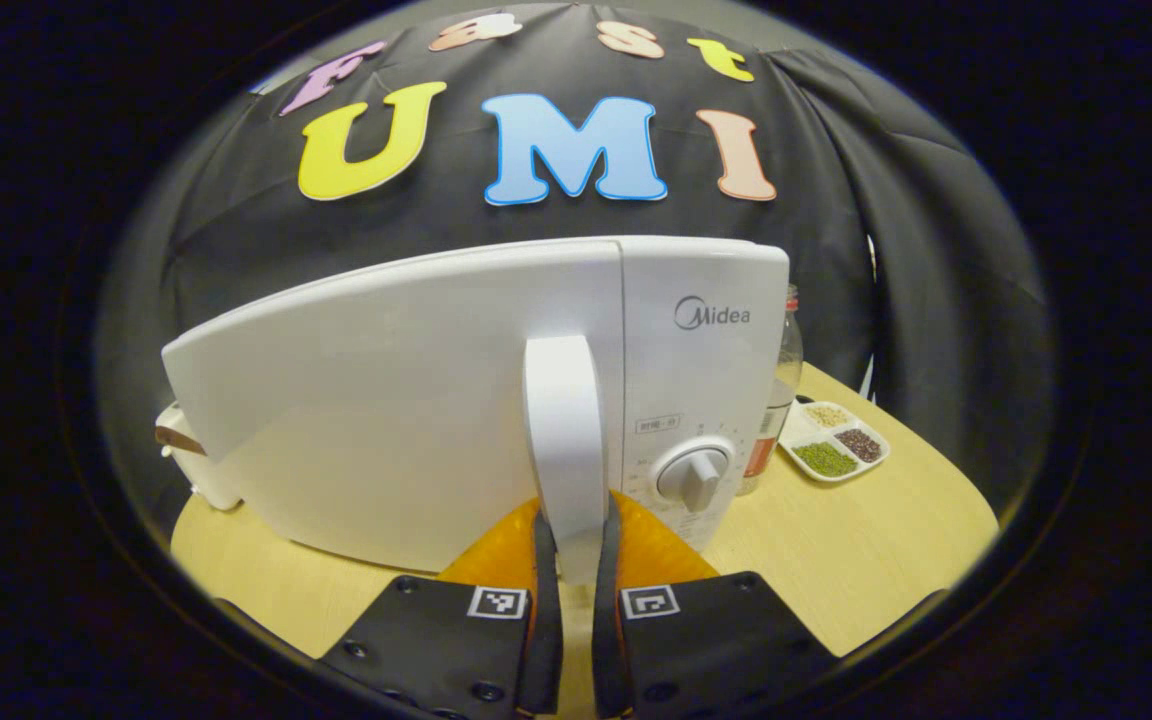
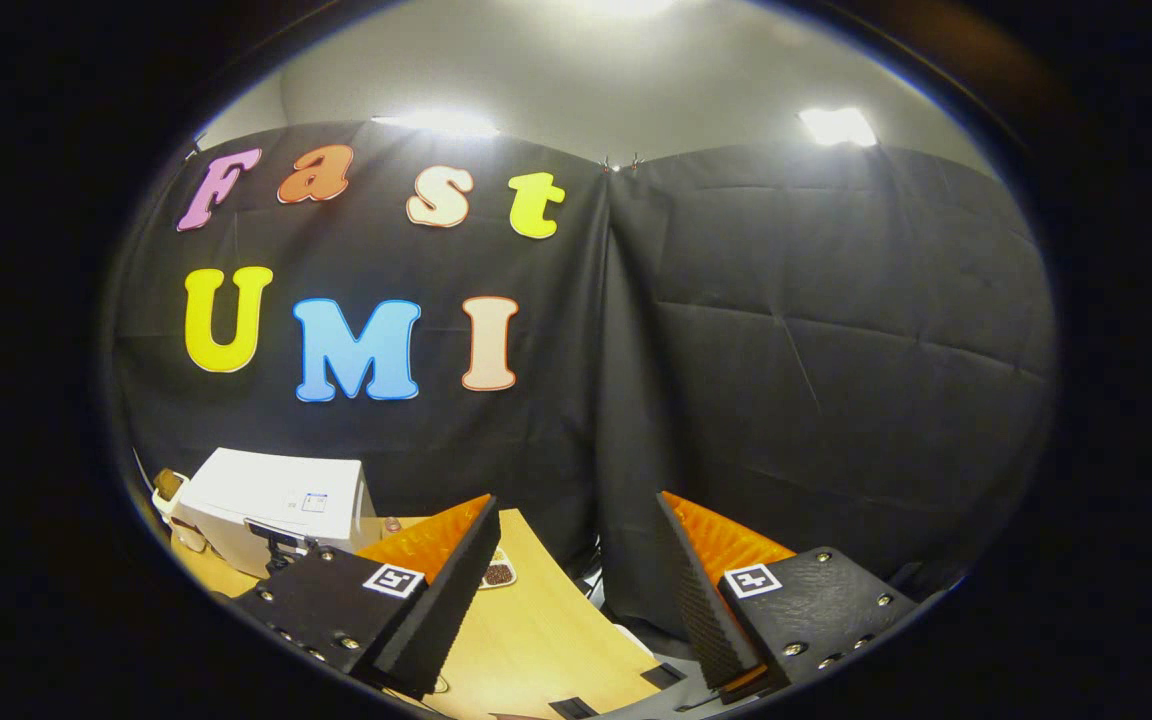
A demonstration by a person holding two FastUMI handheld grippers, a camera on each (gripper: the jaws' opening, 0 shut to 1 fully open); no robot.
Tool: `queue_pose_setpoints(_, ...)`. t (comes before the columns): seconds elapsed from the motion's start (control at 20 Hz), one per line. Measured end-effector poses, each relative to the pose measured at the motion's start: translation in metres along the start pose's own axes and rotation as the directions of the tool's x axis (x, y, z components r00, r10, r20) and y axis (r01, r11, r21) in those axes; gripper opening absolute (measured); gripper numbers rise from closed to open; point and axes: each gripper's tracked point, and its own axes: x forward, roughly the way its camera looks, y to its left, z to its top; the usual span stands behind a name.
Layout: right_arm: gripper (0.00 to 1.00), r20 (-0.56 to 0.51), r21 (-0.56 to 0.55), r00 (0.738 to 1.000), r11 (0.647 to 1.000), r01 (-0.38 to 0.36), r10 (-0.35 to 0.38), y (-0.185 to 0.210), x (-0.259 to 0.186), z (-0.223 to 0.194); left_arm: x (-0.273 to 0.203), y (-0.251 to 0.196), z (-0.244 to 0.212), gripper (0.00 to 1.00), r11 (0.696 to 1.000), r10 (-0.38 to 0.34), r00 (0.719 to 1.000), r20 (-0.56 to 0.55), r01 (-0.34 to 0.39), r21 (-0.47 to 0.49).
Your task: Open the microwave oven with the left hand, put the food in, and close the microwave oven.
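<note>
The white microwave oven (image 1: 436, 400) stands close in front of me on the wooden table (image 1: 866, 540). Its upright white door handle (image 1: 564, 430) sits between the fingers of my left gripper (image 1: 576, 512), which is shut on it low down. A round control knob (image 1: 693, 472) is just right of the handle. Whether the door is ajar I cannot tell. In the right gripper view the microwave oven (image 2: 276, 500) is far off at the lower left. My right gripper (image 2: 576, 500) hangs open above the table's edge (image 2: 536, 620), with nothing between its fingers.
A white divided dish (image 1: 833, 440) of green, brown and pale grains lies right of the oven. A clear bottle (image 1: 784, 390) stands against the oven's right side. A white and brown object (image 1: 186, 450) sits left of the oven. Black cloth walls close in behind.
</note>
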Motion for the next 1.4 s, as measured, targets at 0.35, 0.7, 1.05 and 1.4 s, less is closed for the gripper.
queue_pose_setpoints(0.35,0.93,0.004,-0.012,0.997,0.997,-0.076,0.076,-0.023,-0.019,-0.011,0.001,0.000,0.001,0.19,1.000,-0.017,1.000,-0.015,0.017,0.014)
queue_pose_setpoints(0.7,0.94,-0.002,0.009,0.992,0.992,-0.128,0.128,-0.047,-0.017,-0.022,0.000,0.000,-0.002,0.20,0.999,0.017,0.999,-0.041,-0.015,0.051)
queue_pose_setpoints(1.05,0.94,0.000,0.011,0.979,0.979,-0.204,0.204,-0.067,-0.017,-0.034,-0.080,0.017,-0.035,0.18,0.990,0.131,0.991,0.029,-0.132,0.041)
queue_pose_setpoints(1.4,0.94,0.039,-0.035,0.942,0.942,-0.333,0.334,-0.038,-0.023,-0.042,-0.189,0.075,-0.099,0.20,0.971,0.237,0.971,-0.001,-0.237,0.025)
